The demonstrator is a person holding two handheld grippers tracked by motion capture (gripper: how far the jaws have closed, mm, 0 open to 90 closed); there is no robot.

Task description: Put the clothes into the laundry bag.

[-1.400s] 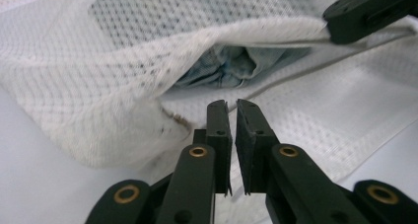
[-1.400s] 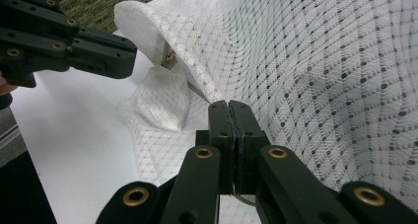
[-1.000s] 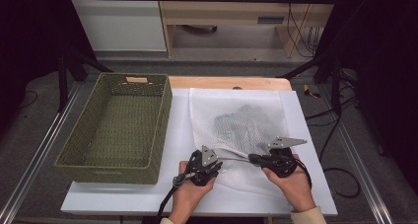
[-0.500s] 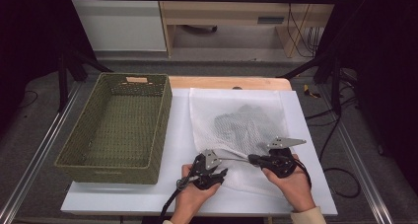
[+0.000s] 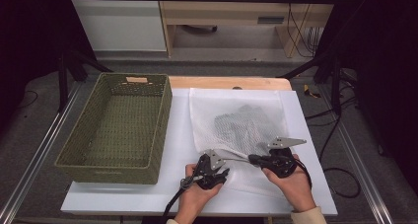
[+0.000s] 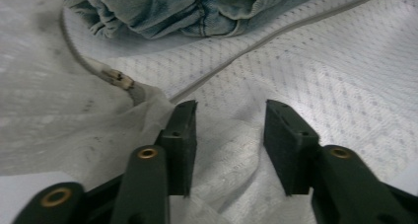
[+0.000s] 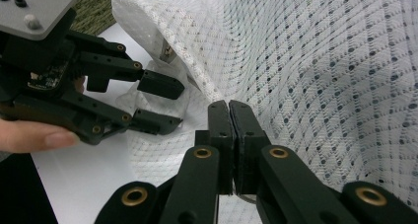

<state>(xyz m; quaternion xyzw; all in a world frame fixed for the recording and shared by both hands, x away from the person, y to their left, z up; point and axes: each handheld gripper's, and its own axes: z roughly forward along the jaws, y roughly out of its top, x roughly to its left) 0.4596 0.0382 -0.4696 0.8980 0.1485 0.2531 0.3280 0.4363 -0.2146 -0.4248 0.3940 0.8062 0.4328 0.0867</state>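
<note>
- High view: mesh bag (image 5: 236, 123) lies on the white table (image 5: 123, 204), right of the basket (image 5: 118, 128).
- Left gripper (image 6: 229, 132) view: jaws apart, having just been closing, mesh between them unpinched; denim (image 6: 187, 9) and zip pull (image 6: 118, 79) visible.
- Right gripper (image 7: 229, 135) view: jaws clenched on the bag's edge.

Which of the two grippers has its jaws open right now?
The left gripper: its pads stand apart over the mesh bag, while the right gripper is shut.

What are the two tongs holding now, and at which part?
The right tongs are shut on the white mesh laundry bag, pinching its near edge. The left tongs have just been closing slightly but stand open over the mesh, gripping nothing.
</note>
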